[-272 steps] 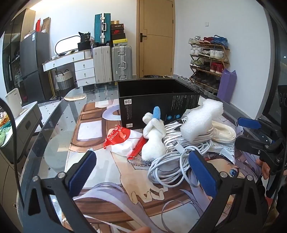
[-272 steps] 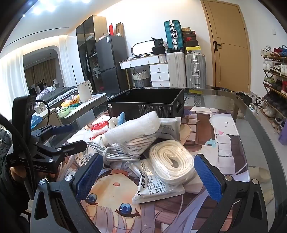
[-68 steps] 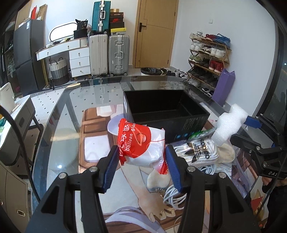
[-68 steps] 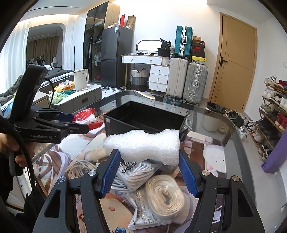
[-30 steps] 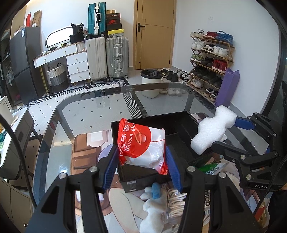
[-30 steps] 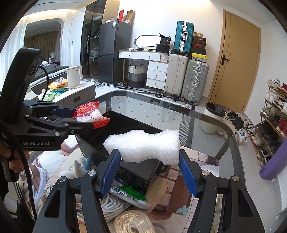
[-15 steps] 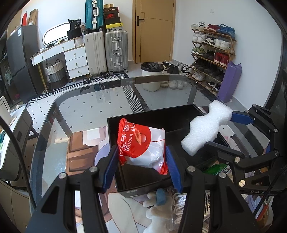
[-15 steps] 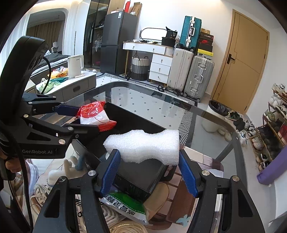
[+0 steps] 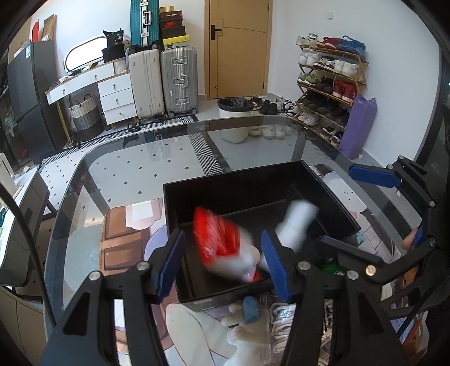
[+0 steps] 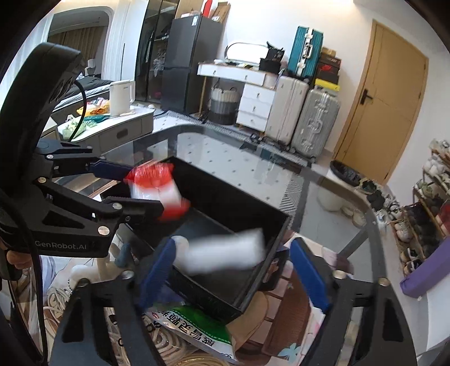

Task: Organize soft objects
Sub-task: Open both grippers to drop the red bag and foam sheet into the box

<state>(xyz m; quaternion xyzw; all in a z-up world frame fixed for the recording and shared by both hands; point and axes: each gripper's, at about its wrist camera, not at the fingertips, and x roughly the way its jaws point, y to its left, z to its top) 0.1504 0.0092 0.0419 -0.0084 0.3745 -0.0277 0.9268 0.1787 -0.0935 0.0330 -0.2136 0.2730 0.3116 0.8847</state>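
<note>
Left wrist: your left gripper point(image 9: 223, 261) and right gripper point(image 10: 232, 274) are opening; bag point(image 9: 222, 247) and foam point(image 10: 225, 254) drop, blurred, over the box point(image 9: 332, 194). Foam at 2 o'clock could bounce off.

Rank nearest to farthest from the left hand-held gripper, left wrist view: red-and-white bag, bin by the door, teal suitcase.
From the left hand-held gripper, jaws opening:
1. red-and-white bag, blurred, between the fingers, over the black box.
2. bin, on the floor past the table.
3. teal suitcase, stacked at the back wall.
</note>
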